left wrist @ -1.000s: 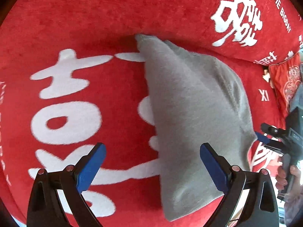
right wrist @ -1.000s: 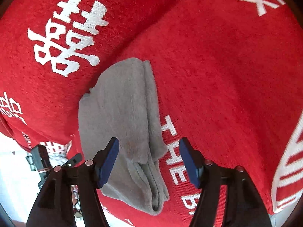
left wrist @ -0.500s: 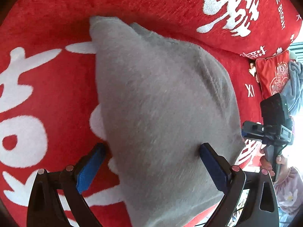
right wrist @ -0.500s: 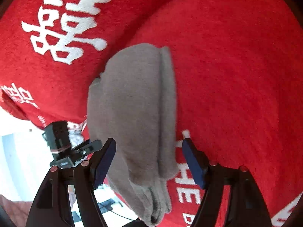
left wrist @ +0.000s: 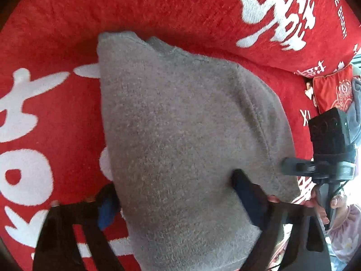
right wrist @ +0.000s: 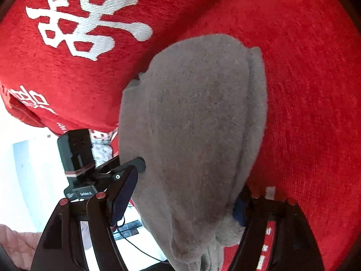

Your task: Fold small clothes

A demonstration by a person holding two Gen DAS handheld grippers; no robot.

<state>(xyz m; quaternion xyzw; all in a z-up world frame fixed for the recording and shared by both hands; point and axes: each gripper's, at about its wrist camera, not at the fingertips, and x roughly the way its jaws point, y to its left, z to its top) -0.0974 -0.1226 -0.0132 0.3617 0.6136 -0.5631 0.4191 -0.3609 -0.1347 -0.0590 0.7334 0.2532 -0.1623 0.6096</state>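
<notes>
A folded grey fleece garment (left wrist: pixel 180 135) lies on a red cover with white characters (left wrist: pixel 33 135). My left gripper (left wrist: pixel 176 198) is open, with the garment's near end between its blue-padded fingers. In the right wrist view the same garment (right wrist: pixel 194 124) fills the middle. My right gripper (right wrist: pixel 185 196) is open, its fingers on either side of the garment's other end. Each gripper shows in the other's view, the right one (left wrist: pixel 325 158) at the garment's right edge, the left one (right wrist: pixel 90 169) at its left edge.
A red backrest cushion with white characters (left wrist: pixel 270 11) rises behind the garment. A small red pillow (left wrist: pixel 331 90) and a grey-blue cloth (left wrist: pixel 356 103) lie at the far right. The cover's edge and a bright floor (right wrist: pixel 27 158) show in the right wrist view.
Both grippers have moved in toward the grey garment from opposite ends; its ends now lie between their open fingers. The garment has not moved.
</notes>
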